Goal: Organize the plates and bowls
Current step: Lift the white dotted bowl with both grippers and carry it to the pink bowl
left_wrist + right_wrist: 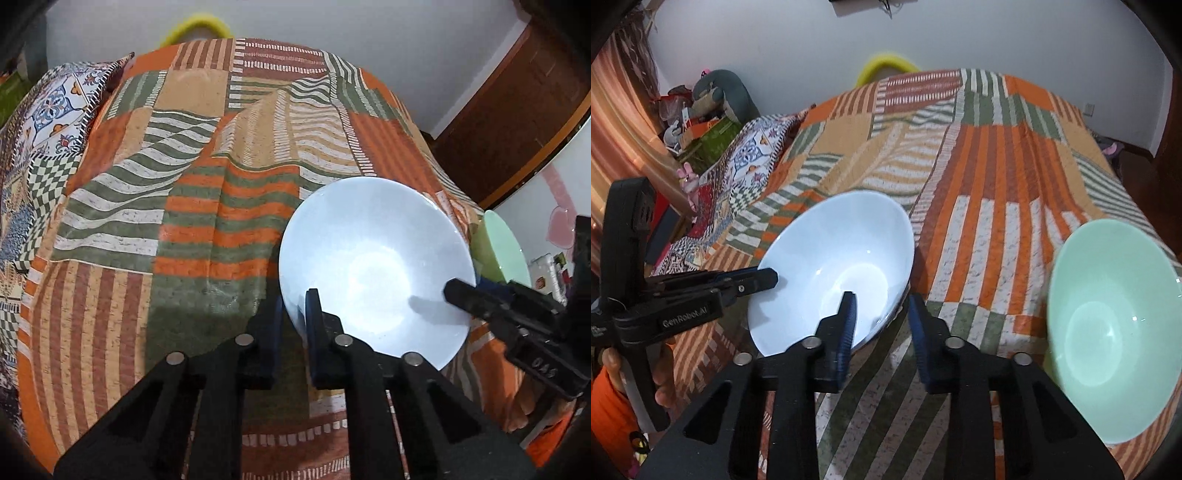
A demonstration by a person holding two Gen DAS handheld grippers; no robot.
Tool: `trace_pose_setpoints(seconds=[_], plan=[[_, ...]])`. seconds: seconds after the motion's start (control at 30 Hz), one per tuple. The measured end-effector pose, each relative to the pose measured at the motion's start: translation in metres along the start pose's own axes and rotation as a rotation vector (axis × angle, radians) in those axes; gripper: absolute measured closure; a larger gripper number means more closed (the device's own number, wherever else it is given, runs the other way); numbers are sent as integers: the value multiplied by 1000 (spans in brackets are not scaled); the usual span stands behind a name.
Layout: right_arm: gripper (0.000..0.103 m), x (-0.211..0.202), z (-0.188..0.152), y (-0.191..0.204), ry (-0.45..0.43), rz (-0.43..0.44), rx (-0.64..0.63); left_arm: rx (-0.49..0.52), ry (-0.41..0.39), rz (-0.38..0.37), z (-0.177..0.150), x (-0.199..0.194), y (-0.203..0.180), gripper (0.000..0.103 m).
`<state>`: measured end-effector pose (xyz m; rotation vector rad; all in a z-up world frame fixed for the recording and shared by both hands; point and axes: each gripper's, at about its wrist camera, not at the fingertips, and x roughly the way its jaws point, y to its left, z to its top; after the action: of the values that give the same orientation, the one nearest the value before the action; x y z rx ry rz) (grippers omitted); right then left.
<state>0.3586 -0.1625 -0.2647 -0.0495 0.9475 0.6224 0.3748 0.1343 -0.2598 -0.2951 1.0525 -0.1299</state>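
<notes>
White against the orange stripes, and sitting just ahead and to the right of the left claw (295, 306) in the left wrist view: looking at the white bowl (376, 258) on the bedspread (184, 184). Pinching its near rim with that claw, one finger outside the wall and one inside, pads drawn together on the thin edge. Gripping at the rim probably because a wide bowl offers nothing else narrow enough to clamp. Coming in from the far right of this claw, the right claw (458, 293) is reaching over the opposite rim, likely sharing the load so the bowl is staying level when raised. Glimpsing a green bowl (498, 247) further right, beyond the white one, untouched.

Switching to the right wrist view: clamping the right claw (882, 308) on the white bowl's (831, 251) nearest rim, left finger inside, right finger against the outer wall. Seeing the left claw (772, 278) biting the rim off to the left. Leaving the green bowl (1108, 332) to the right of this claw, upright on the bed, apart from the white one. Judging the step as a two-handed lift, possibly for nesting one bowl in the other.
</notes>
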Motion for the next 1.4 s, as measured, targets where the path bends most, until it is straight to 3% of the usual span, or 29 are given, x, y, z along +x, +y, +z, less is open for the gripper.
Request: trace_pose_setpoints(seconds=[0.4,0.9,1.4], plan=[[81,-9,-5,10,-22,-26,-41,46,-6,41,-5,-10,-11,93],[81,-80,-13,40,-134,21,-66,111,-168,71,-35,-117,-47,92],[81,-149,-60,87,-203,73,-110,125,-227,73,-115,-218,-66,91]])
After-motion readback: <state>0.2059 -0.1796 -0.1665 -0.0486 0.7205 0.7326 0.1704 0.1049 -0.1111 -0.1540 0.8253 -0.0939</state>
